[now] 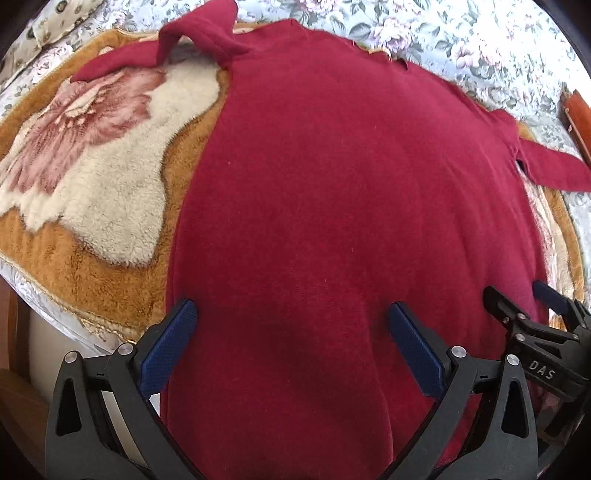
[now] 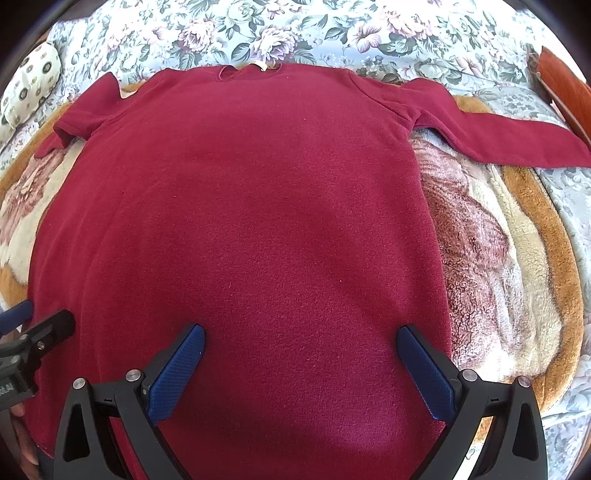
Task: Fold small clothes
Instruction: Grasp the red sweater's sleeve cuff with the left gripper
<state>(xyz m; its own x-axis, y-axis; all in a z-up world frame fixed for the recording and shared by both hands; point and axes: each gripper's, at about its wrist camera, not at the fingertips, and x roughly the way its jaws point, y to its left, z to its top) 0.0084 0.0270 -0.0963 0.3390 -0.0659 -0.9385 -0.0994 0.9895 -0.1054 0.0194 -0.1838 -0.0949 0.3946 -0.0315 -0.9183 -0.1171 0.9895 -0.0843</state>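
Observation:
A dark red long-sleeved top [image 1: 332, 184] lies flat, neck away from me, on a plush blanket; it fills the right wrist view [image 2: 258, 221] too. Its left sleeve [image 1: 177, 48] is crumpled and folded back on itself; its right sleeve [image 2: 498, 136] lies stretched out to the right. My left gripper [image 1: 291, 314] is open and empty over the hem on the left side. My right gripper [image 2: 301, 339] is open and empty over the hem on the right side. Each gripper shows at the edge of the other's view: the right one [image 1: 524, 299] and the left one [image 2: 40, 317].
The blanket [image 1: 92, 177] is brown and cream with a pink flower and shows to the right as well [image 2: 498, 258]. It lies on a floral bedspread [image 2: 258, 33]. A patterned cushion [image 2: 29, 85] sits far left. A brown wooden piece [image 2: 565, 92] stands far right.

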